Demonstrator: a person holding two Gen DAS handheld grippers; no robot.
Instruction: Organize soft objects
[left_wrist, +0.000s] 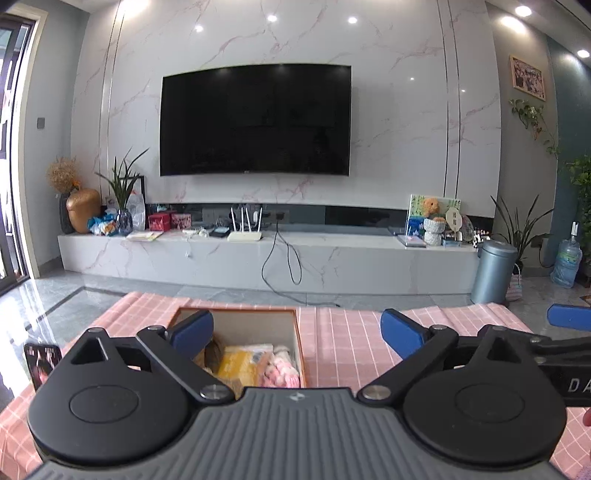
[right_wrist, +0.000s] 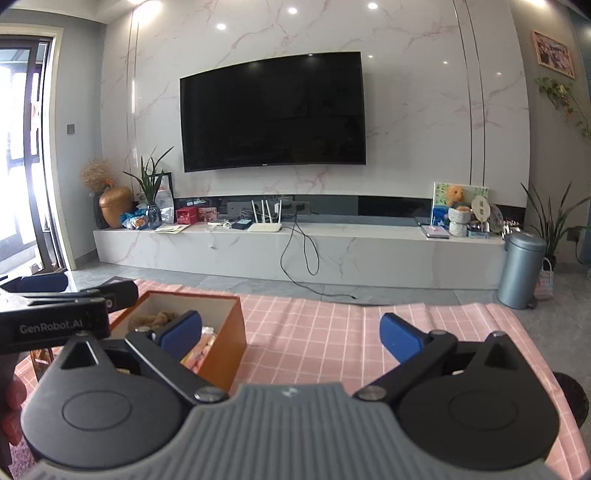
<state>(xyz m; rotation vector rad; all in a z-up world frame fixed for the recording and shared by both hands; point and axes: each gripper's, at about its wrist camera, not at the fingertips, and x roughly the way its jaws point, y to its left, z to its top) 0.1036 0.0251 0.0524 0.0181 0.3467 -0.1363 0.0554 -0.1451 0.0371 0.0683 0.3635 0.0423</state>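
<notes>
While claws gape — one box (left_wrist: 300, 347)

Both wrist views face the television (left_wrist: 255, 120) — sharing the box (left_wrist: 236, 325)

box (left_wrist: 300, 343) near wall: hidden by fingers (left_wrist: 192, 332) | contents (left_wrist: 258, 363): partly hidden, blurred

A table covered by a pink checked cloth (left_wrist: 343, 343) carries an open orange-walled box (right_wrist: 225, 332) near its left part; the box holds soft items, among them a pink-and-white fluffy piece (left_wrist: 282, 373), a yellow packet (left_wrist: 236, 363) and a brown plush (right_wrist: 159, 318).
</notes>
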